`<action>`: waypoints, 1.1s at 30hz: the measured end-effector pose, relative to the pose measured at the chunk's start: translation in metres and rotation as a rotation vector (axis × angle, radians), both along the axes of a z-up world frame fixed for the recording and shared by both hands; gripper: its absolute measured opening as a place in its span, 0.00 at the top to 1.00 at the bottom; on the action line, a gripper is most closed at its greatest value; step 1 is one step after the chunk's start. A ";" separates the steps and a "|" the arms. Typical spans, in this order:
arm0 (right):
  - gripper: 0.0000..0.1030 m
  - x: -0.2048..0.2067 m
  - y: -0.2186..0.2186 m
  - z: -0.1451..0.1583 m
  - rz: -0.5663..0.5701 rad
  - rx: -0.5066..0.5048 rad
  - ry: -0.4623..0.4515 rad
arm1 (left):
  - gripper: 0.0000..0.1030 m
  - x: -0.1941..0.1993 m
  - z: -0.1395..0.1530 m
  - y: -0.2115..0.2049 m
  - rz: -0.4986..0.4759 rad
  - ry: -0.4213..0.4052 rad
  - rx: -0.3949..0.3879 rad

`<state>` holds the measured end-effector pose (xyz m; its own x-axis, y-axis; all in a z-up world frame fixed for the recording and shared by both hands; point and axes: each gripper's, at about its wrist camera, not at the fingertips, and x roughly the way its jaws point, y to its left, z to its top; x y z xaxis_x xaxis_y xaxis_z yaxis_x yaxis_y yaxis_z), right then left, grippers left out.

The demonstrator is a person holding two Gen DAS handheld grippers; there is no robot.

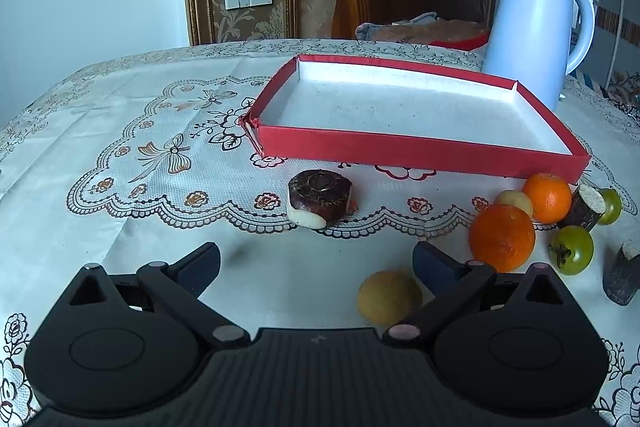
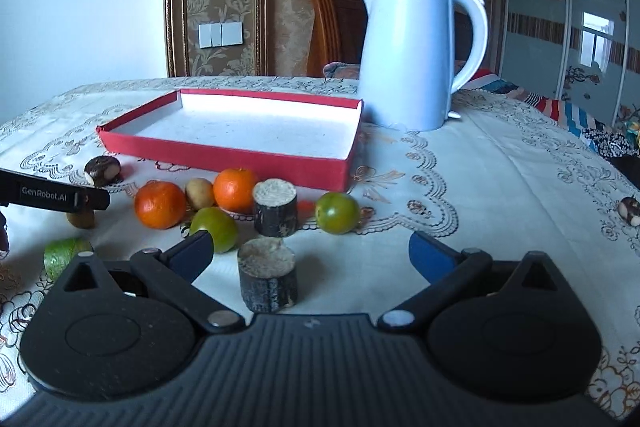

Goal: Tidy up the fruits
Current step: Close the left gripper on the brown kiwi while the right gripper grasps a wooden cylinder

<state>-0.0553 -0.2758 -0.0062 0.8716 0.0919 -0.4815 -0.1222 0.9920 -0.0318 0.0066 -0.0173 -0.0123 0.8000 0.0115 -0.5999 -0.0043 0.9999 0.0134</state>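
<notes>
The fingers of the left gripper (image 1: 316, 263) are spread wide and nothing is held; a yellow fruit (image 1: 389, 297) lies low between them. The right gripper (image 2: 310, 253) is wide too, with a dark sugarcane piece (image 2: 267, 281) between its fingers, untouched. "GenRobot.AI" and "Midea" on the kettle (image 1: 536, 31) can be read. Oranges (image 2: 160, 205) lie on the lace-covered worktop (image 1: 132, 147) before the red tray (image 1: 420, 147).

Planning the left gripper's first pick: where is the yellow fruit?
In the left wrist view the yellow fruit lies on the tablecloth beside the open left gripper's right finger, just below the nearest orange.
</notes>
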 end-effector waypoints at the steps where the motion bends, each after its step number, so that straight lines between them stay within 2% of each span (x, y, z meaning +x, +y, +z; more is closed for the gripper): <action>1: 0.01 0.002 0.000 -0.001 -0.003 0.002 0.007 | 0.00 0.000 0.000 0.000 0.000 0.002 0.001; 3: 0.05 0.005 0.000 -0.004 0.000 0.005 0.024 | 0.00 0.000 0.000 0.000 0.000 0.007 0.009; 24: 0.05 0.016 -0.002 -0.013 -0.001 0.033 0.091 | 0.00 0.002 -0.004 -0.006 -0.011 0.014 0.031; 33: 0.05 0.016 -0.002 -0.014 0.005 0.031 0.092 | 0.00 0.001 -0.004 -0.008 -0.024 -0.001 0.043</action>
<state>-0.0395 -0.2777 -0.0201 0.8231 0.1118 -0.5568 -0.1278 0.9918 0.0103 0.0079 -0.0256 -0.0160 0.8007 0.0184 -0.5988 0.0195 0.9982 0.0568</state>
